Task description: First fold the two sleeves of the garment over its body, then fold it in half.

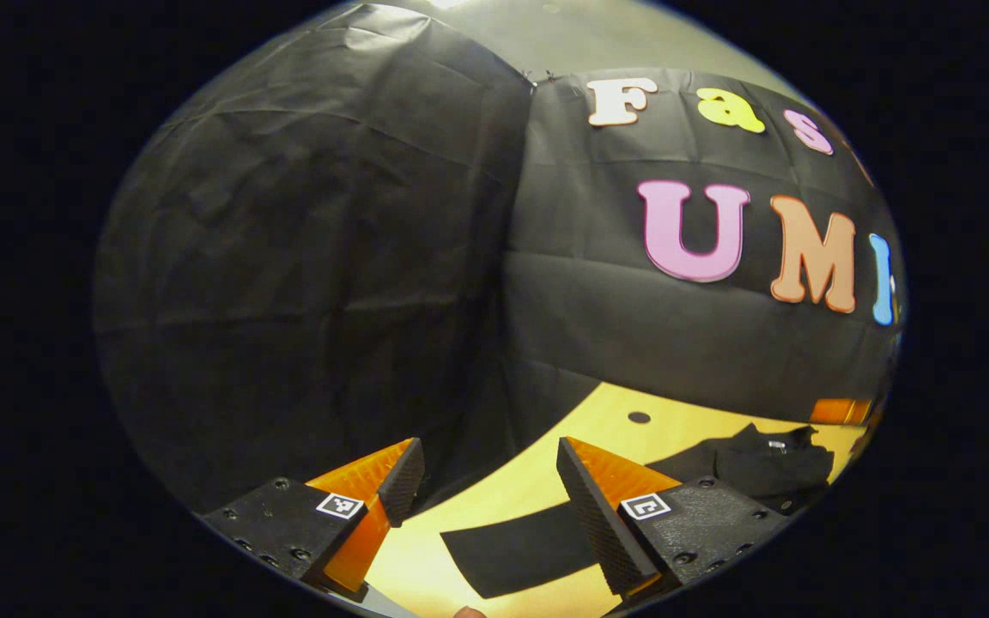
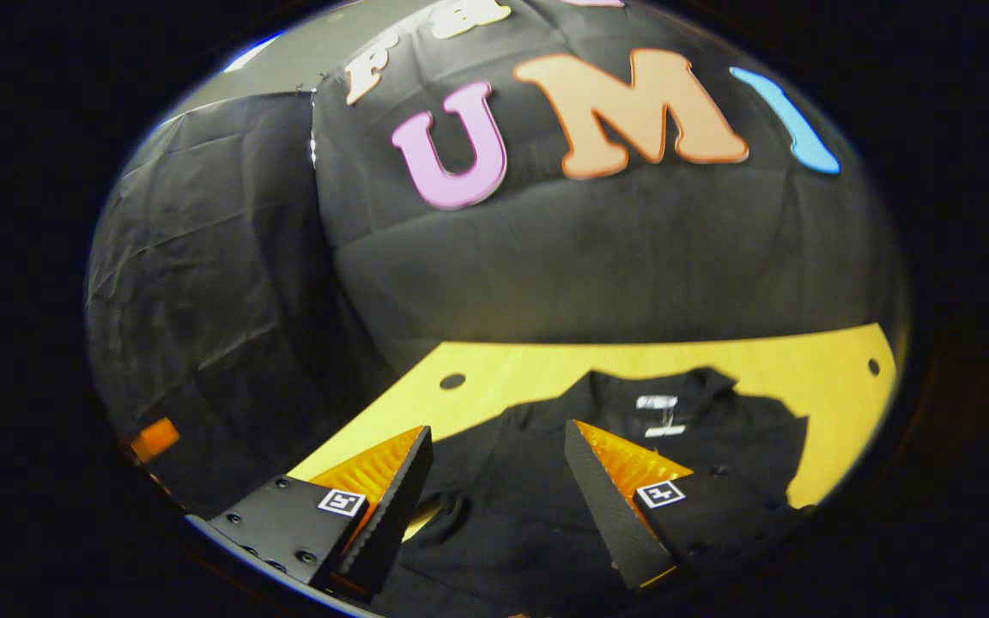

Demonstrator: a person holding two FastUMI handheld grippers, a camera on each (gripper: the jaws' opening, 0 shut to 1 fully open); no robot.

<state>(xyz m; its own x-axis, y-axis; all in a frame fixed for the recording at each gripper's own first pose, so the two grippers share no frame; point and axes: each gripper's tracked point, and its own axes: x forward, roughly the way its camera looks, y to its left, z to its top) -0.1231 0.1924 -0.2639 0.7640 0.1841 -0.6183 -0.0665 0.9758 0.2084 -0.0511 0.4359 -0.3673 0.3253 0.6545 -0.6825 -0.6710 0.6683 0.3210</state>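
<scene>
A black garment (image 2: 546, 481) lies on the yellow-wood table (image 2: 786, 360), collar and white neck label (image 2: 656, 402) toward the far wall. In the right gripper view my right gripper (image 2: 499, 442) hovers open over the garment's body, nothing between its fingers. In the left gripper view my left gripper (image 1: 488, 459) is open above the table's left part. A flat black sleeve (image 1: 516, 554) stretches across between and below its fingers, and the bunched collar end of the garment (image 1: 769, 463) lies farther right. Nothing is held.
The black cloth wall (image 1: 331, 275) closes the table at the back and left, close behind the left gripper. Small round holes (image 2: 452, 380) mark the tabletop. An orange object (image 1: 838, 410) shows at the far right edge of the left gripper view.
</scene>
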